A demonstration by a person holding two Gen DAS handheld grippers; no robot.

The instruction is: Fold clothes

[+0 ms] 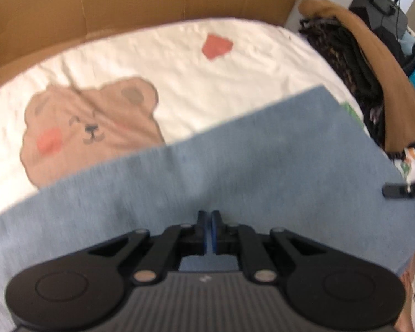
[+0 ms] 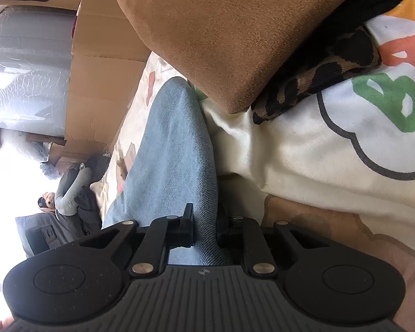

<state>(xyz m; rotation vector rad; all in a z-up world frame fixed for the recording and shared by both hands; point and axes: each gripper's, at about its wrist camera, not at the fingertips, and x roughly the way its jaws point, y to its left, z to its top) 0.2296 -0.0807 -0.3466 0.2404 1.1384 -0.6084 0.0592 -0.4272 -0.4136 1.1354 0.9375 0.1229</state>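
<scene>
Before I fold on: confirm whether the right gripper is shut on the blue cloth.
Yes. In the right wrist view the right gripper has a bunched fold of the blue cloth pinched between its jaws.

Blue-grey garment, cream bedspread with brown bear print, tan folded cloth, leopard-patterned fabric

Soft daylight fills both views, with the left wrist view smeared by motion blur across the blue cloth. In the right wrist view, glare burns out the left edge. Fisheye bending curves every frame border.
</scene>
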